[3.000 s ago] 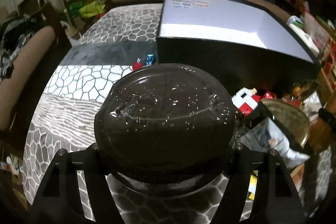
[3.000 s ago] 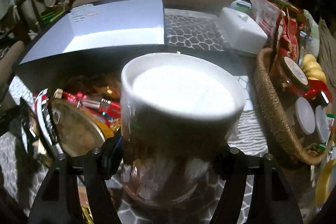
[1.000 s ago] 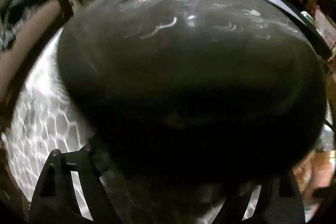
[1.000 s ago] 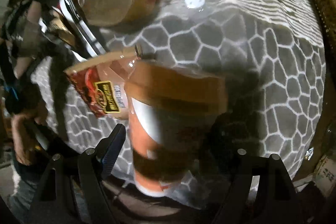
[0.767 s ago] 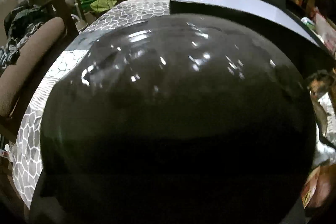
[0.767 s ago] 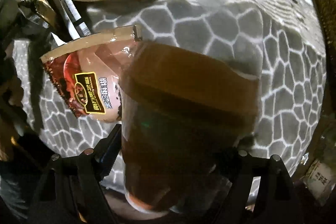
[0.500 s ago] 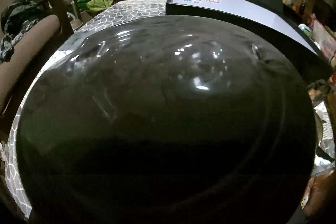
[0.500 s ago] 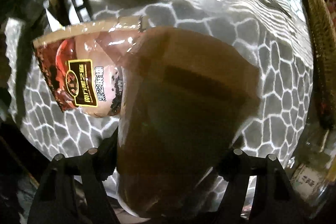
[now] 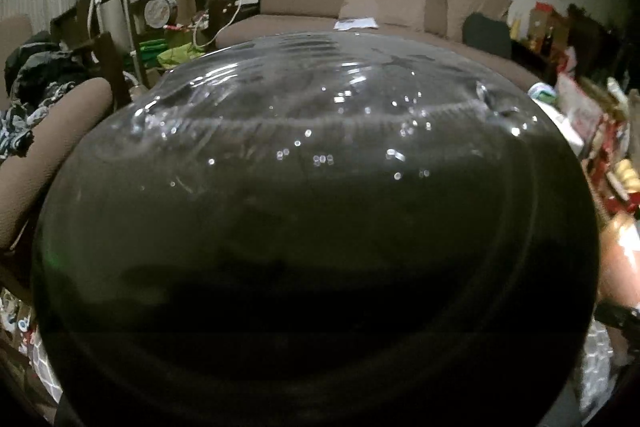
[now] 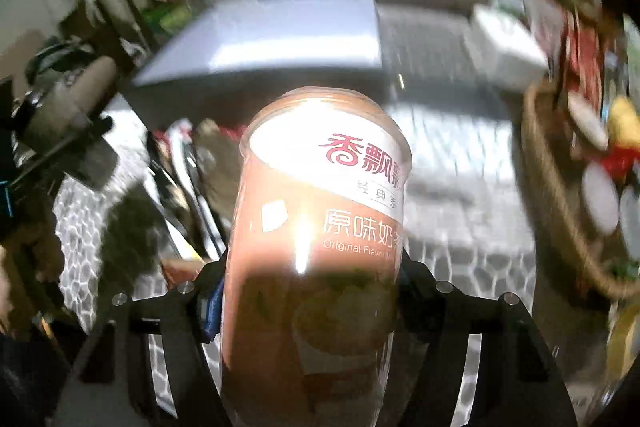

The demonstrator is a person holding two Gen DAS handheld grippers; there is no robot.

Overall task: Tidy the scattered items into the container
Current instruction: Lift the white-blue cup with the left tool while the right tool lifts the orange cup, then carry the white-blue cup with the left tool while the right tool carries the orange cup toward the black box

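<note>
Both hands are mid-carry, each with one item. The right gripper (image 10: pixel 308 301) has just been closing and clamps the milk-tea cup (image 10: pixel 320 227) low on its body, angled down; the box (image 10: pixel 280 39) lies at twelve o'clock beyond. The dark bowl (image 9: pixel 316 227) fills the left view, hiding that gripper, so its grasp cannot be told. Next, I judge: bring both over the box and release.

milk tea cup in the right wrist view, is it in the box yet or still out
Still out. The milk tea cup sits clamped in the right tongs, with the open box lying beyond it across the table.
</note>
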